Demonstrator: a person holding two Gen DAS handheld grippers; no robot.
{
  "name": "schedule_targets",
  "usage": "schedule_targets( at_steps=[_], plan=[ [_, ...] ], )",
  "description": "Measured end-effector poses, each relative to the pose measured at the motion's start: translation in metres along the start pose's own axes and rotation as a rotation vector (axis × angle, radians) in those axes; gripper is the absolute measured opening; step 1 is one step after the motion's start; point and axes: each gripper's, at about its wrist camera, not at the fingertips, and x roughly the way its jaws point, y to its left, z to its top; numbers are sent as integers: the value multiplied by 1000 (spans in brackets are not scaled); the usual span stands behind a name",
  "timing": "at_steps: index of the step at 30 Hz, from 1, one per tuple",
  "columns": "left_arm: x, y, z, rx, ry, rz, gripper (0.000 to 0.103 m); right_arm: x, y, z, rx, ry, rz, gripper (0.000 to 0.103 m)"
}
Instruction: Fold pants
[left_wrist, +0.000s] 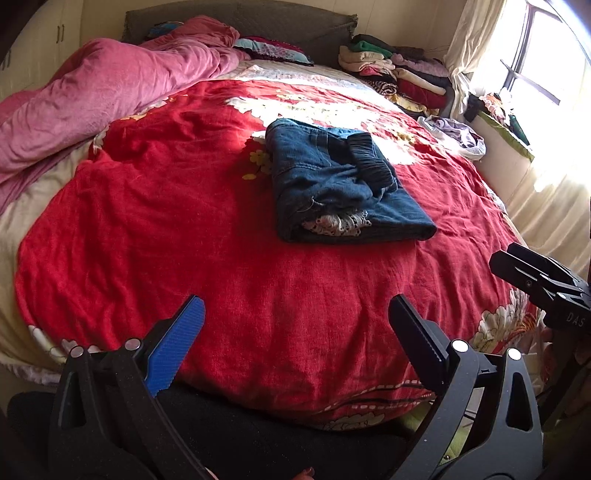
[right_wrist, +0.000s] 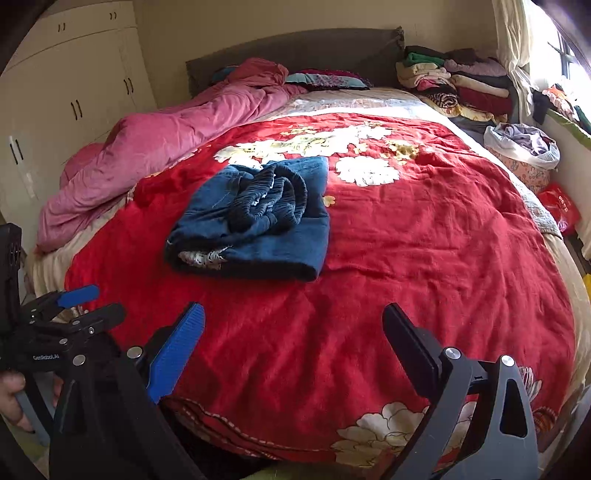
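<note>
Left gripper (left_wrist: 295, 328), jaws spread wide, empty, held above the near edge of the bed (left_wrist: 110, 221); one finger carries a blue pad (left_wrist: 177, 350), the other a black one. Right gripper (right_wrist: 291, 339), jaws likewise spread wide and empty, touching nothing.

Pants (left_wrist: 340, 181), dark blue denim, lie folded into a compact rectangle near the middle of the red blanket (left_wrist: 258, 295), well apart from both grippers. Their gathered black waistband (left_wrist: 373, 162) rests on top; a patch of white lace shows at the near folded edge.

Left wrist view: the right gripper's body enters at the right margin; a window (left_wrist: 546, 55) and curtain appear at upper right.

Right wrist view: the left gripper sits at the lower left margin, a hand (right_wrist: 11, 398) gripping its handle; a wardrobe (right_wrist: 74, 92) lines the left wall, and a red bag (right_wrist: 559, 206) lies beside the bed on the right.

Both views: pink quilt (left_wrist: 110, 96) along the left side of the bed, stacked clothes (left_wrist: 402, 70) by the headboard.
</note>
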Motion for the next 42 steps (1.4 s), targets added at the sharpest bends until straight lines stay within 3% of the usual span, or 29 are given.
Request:
schedule_targets(
  at_steps=[42],
  plan=[
    [-7, 7, -1, -21, 4, 68, 93, -8, 13, 0, -24, -13, 8, 96]
  ],
)
